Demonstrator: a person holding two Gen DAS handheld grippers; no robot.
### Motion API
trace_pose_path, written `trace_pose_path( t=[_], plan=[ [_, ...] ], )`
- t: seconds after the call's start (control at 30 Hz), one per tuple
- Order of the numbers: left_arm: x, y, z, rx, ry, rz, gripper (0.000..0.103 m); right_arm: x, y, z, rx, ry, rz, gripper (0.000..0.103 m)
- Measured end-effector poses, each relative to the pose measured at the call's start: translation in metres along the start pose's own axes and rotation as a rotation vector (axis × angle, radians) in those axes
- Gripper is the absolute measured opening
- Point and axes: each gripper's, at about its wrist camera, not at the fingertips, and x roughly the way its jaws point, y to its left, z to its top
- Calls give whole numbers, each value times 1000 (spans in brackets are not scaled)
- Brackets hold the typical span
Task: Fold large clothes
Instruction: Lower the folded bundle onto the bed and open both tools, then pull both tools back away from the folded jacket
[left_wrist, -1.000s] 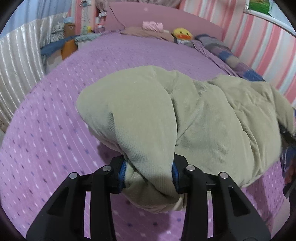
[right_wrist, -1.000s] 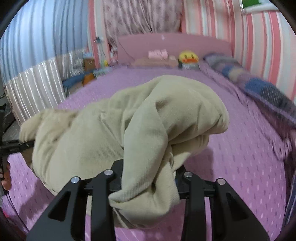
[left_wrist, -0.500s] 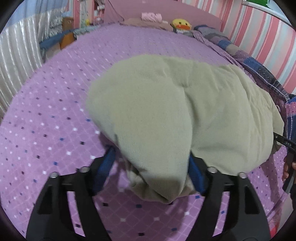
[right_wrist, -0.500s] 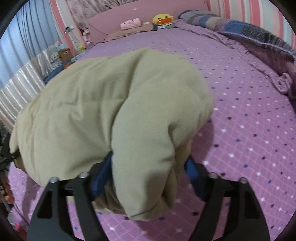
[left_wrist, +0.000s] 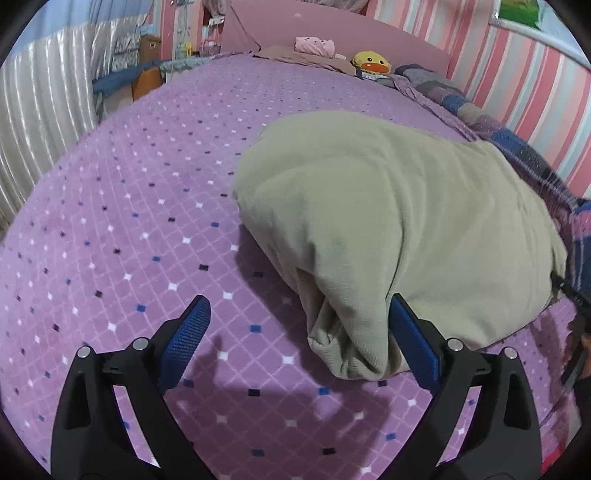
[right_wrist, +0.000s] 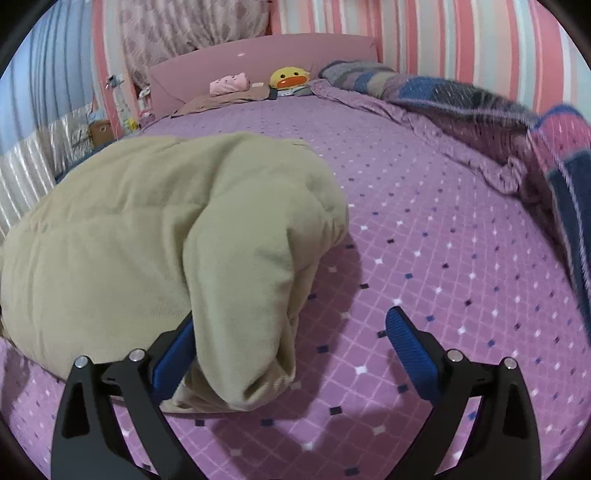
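Your left hand-held gripper (left_wrist: 299, 332) has just been opening and now stands wide apart: the near corner of the beige garment (left_wrist: 388, 206) lies loose between the jaws, brushing only the right-hand blue pad. Your right hand-held gripper (right_wrist: 291, 343) has likewise just spread, with the garment's other near corner (right_wrist: 243, 325) slumped against its left pad and nothing pinched.

From here, a pad's ribbed face could catch the knit as you draw back and drag the fold open. The thick bundle may also spring apart unaided, since nothing holds it down.

The garment sits just ahead of both tools on the purple checked bed (left_wrist: 129, 240), a bulky, rounded, soft mound with doubled layers bunched at the near edge, not yet a flat, tidy fold.
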Motion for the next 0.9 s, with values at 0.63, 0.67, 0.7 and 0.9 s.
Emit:
trace_pose_path(
  t=[0.63,0.67,0.7,0.9],
  plan=[
    [-53,-12,-41,-57,-73,187,100,-47,2,-86,114,-49,-59,100],
    [-56,-21,-39,-42,-82,194,100,-50,7,-80,98,-45,-65,100],
    [-59,-31,-34,-31,-92,202,100,-52,11,-75,83,-45,-70,100],
    [-79,-71,-4,-8,-99,166,100,-77,49,-25,13,-104,-47,101]
  ],
)
